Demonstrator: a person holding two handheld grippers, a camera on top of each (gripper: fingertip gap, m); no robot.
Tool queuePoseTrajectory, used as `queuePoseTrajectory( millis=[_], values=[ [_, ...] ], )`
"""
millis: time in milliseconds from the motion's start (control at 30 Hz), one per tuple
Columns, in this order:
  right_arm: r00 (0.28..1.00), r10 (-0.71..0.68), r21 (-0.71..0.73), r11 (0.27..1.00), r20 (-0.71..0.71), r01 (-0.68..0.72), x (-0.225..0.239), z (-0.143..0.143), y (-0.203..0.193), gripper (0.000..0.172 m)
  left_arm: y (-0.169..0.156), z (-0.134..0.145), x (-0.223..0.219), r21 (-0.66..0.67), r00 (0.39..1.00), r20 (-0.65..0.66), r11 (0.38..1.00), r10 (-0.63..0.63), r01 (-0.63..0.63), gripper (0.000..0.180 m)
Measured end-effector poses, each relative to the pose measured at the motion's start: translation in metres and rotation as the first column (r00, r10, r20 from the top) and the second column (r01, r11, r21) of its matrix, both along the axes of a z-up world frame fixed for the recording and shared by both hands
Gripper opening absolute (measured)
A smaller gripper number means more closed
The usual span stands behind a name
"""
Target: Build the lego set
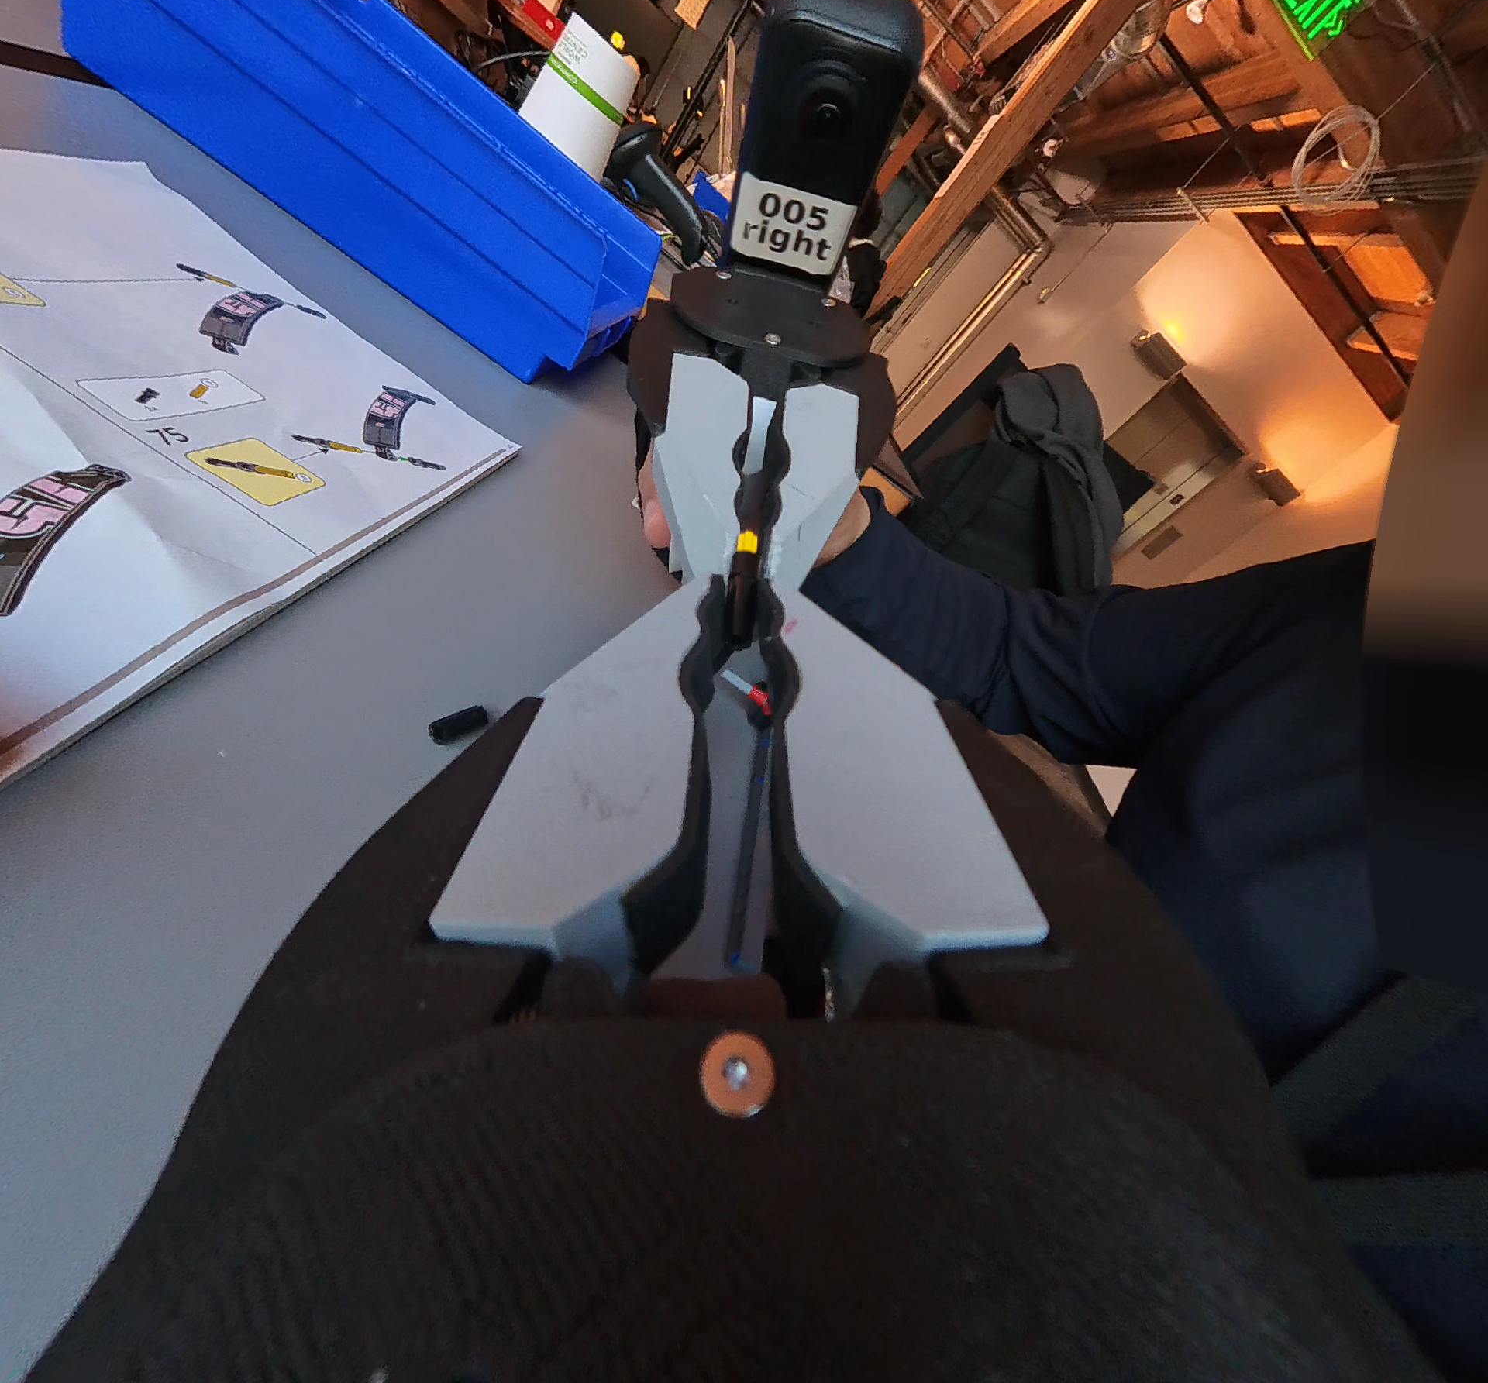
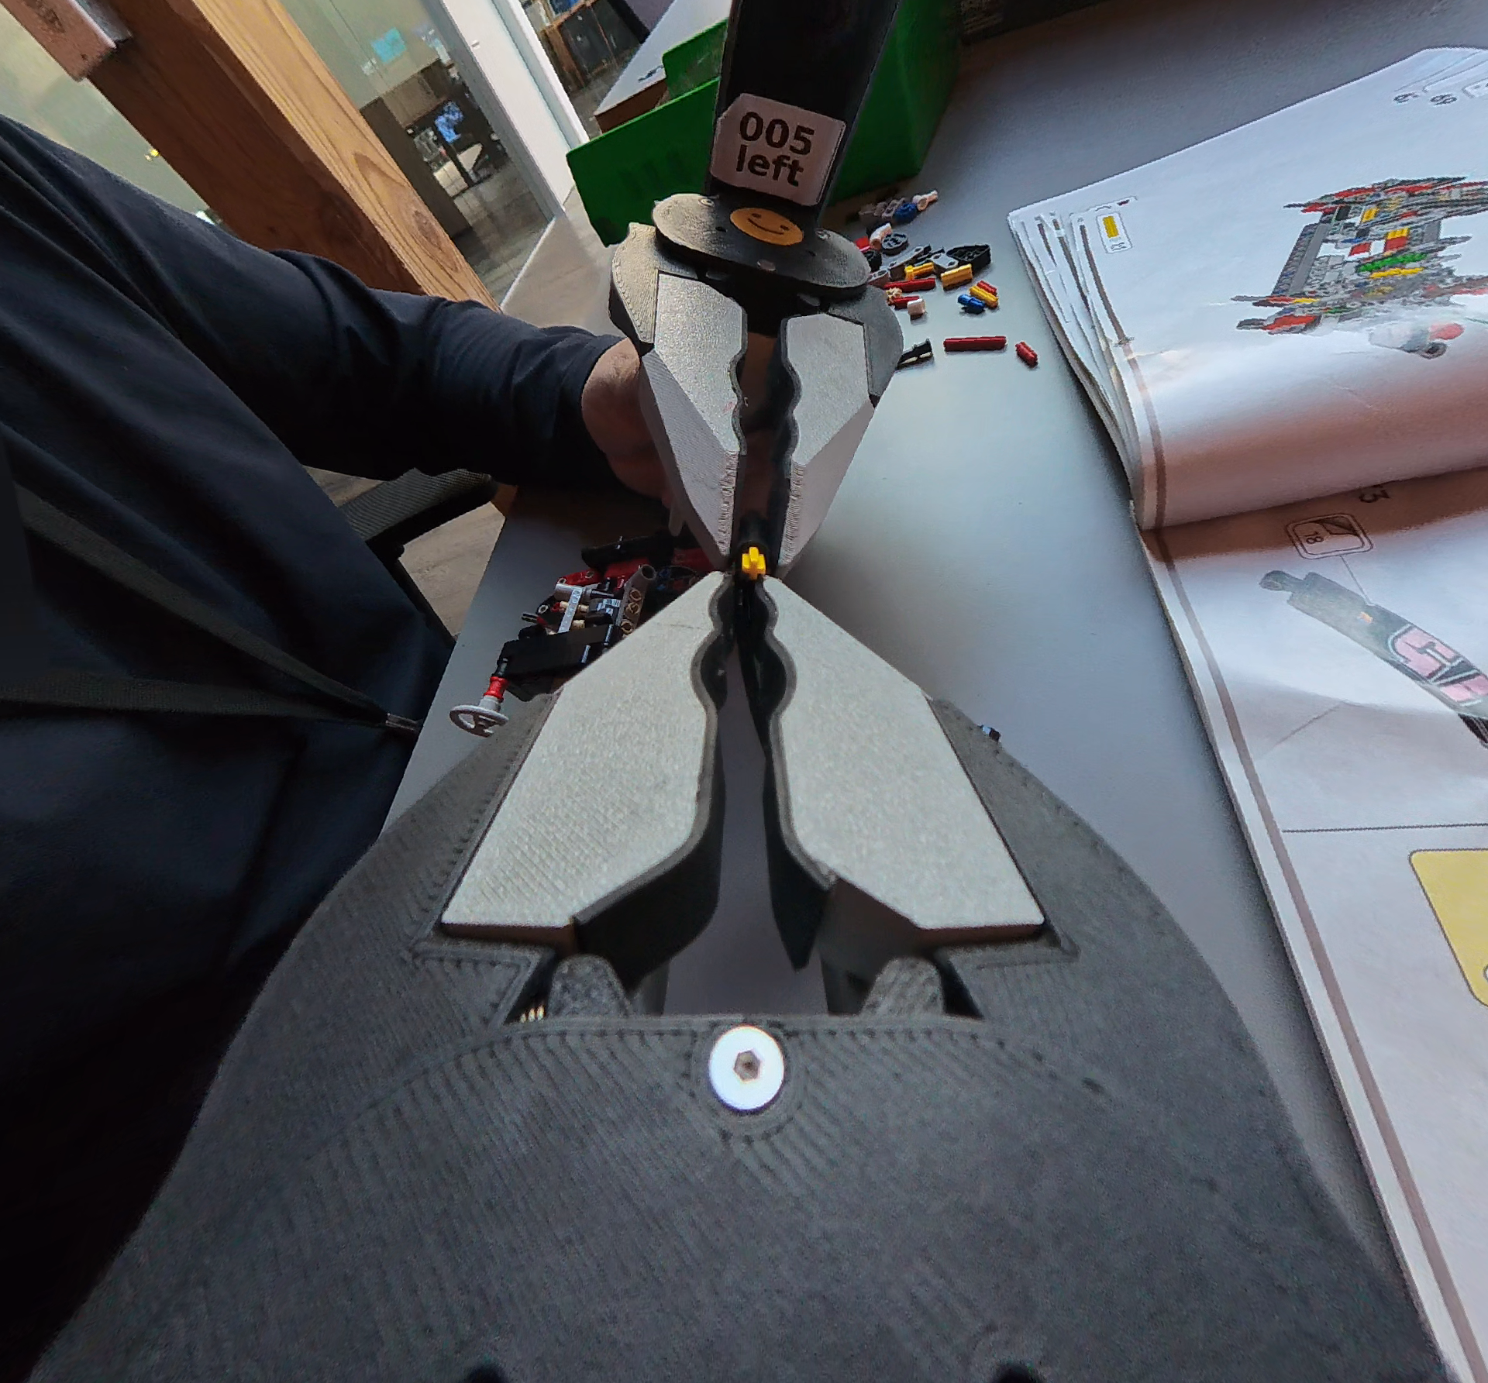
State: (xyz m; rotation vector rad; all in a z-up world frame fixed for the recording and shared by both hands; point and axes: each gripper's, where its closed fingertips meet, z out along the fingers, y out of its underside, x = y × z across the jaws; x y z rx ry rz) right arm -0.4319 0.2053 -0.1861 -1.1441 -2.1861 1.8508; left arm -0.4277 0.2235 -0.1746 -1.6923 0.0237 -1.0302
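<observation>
My left gripper (image 1: 737, 604) is shut on a short black tube piece (image 1: 741, 612). It shows again in the right wrist view (image 2: 757, 531), gripped at the left gripper's tips (image 2: 753, 539). My right gripper (image 2: 745, 604) is shut on a thin black axle (image 2: 745, 628). A small yellow piece (image 2: 753, 562) sits on the axle's end, right at the tube's mouth. In the left wrist view the right gripper (image 1: 753, 539) faces mine tip to tip, with the yellow piece (image 1: 749, 542) between the two sets of tips. Both are held above the grey table (image 1: 403, 620).
An open instruction booklet (image 1: 201, 419) and a blue bin (image 1: 322, 137) lie to the left. A small black tube (image 1: 457, 724) lies on the table. A pile of building pieces (image 2: 580, 620), scattered small pieces (image 2: 942, 282), a green box (image 2: 644, 161) and booklets (image 2: 1328, 378) surround the grippers. Both grippers' tips are close together, under 4 cm apart.
</observation>
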Motion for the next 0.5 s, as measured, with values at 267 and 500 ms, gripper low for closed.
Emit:
queuePoseTrajectory(
  millis=[267,500],
  values=[
    [1.000,0.017,-0.040,0.999,0.013,-0.016,0.0007,0.0012,-0.0034,0.000,-0.0013,0.0020,0.0010,0.014,1.000,-0.021,1.000,0.000,0.000,0.005],
    [1.000,0.013,-0.054,0.998,-0.010,-0.014,-0.0010,0.0041,-0.0050,0.003,-0.0053,0.0058,0.0002,0.035,0.999,-0.049,0.999,-0.016,0.018,0.005]
  ],
)
